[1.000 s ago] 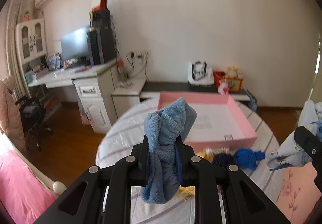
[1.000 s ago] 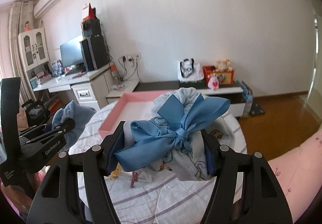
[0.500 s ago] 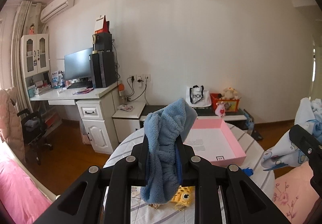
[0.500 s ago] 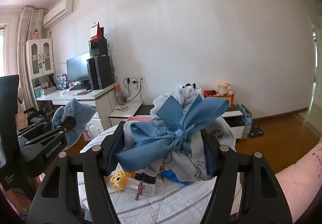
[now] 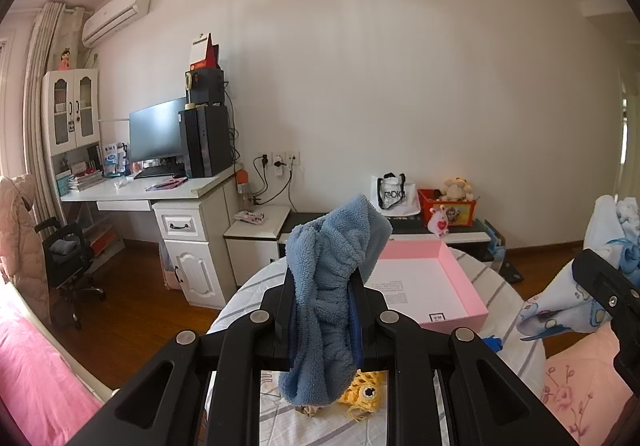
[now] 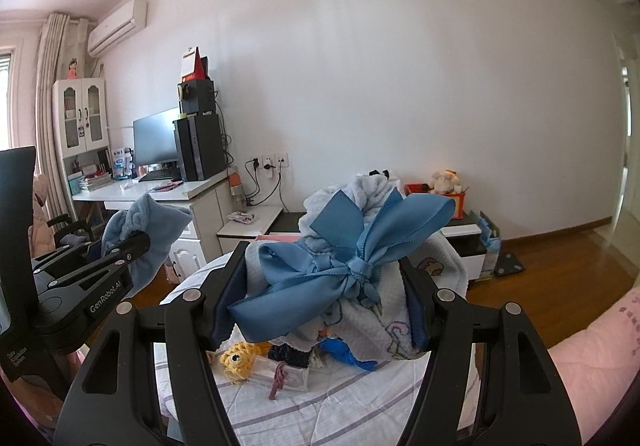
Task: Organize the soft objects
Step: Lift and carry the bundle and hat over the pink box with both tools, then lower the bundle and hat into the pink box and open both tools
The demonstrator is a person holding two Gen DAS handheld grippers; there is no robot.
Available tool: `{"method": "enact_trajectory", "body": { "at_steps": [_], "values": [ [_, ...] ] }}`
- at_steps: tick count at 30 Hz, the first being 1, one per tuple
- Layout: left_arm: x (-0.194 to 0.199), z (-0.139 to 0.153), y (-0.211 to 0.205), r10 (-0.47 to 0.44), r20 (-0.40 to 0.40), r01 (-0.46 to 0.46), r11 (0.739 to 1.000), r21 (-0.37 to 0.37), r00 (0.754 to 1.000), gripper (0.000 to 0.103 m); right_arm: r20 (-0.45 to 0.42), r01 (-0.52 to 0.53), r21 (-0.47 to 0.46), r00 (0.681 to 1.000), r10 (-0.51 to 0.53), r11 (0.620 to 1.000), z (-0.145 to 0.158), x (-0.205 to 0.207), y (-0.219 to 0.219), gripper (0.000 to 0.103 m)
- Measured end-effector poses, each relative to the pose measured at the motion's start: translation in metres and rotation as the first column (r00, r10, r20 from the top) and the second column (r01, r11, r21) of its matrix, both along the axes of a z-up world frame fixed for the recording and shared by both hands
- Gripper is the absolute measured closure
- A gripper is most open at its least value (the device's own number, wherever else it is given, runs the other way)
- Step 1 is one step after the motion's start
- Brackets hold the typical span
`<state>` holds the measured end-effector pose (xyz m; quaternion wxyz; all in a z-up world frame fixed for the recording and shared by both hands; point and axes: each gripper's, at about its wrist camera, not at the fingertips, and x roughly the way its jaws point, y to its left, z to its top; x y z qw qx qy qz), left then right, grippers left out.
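Observation:
My left gripper [image 5: 324, 286] is shut on a fluffy blue cloth [image 5: 332, 286] that hangs between its fingers, held up above the round table [image 5: 500, 298]. From the right wrist view the same left gripper [image 6: 132, 246] and its blue cloth [image 6: 148, 230] show at the left. My right gripper [image 6: 324, 278] is shut on a pale printed bundle with a big blue satin bow [image 6: 352, 258], also lifted off the table. An empty pink box [image 5: 460, 286] sits on the table beyond the left gripper.
Under the grippers lie a yellow crochet toy [image 6: 238, 360], a small pink-ribboned packet [image 6: 284, 376] and dark blue soft items [image 6: 348, 356] on the striped tablecloth. A white desk [image 5: 160, 189] with a monitor stands at the left. Pink bedding [image 6: 592, 358] is at the right.
Both grippers have tilted upward and drawn back with their cloths still held, so the pink box and the table now sit lower and farther in both views.

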<state>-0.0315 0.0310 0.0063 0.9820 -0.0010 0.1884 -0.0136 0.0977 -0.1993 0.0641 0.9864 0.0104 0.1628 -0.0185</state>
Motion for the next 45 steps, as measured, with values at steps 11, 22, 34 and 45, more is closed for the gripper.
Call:
{"method": "enact_trajectory", "body": {
  "at_steps": [11,22,34,45],
  "values": [
    [0.028,0.005,-0.005,0.011,-0.024,-0.011,1.000,-0.003,1.000,0.086,-0.019,0.001,-0.001,1.000,-0.001,1.000,-0.001,0.010,0.000,0.040],
    [0.066,-0.004,-0.014,0.005,-0.077,-0.003,1.000,0.021,0.997,0.086,-0.084,0.002,0.010,0.997,-0.001,1.000,-0.011,0.037,-0.005,0.040],
    [0.168,-0.021,-0.034,-0.014,-0.197,0.027,0.998,0.065,0.980,0.086,-0.210,0.023,0.056,0.978,-0.011,0.998,-0.044,0.106,-0.022,0.040],
    [0.309,-0.025,-0.052,-0.072,-0.327,0.090,0.995,0.040,0.942,0.086,-0.294,0.046,0.085,0.956,-0.019,0.995,-0.071,0.187,-0.042,0.040]
  ]
}}
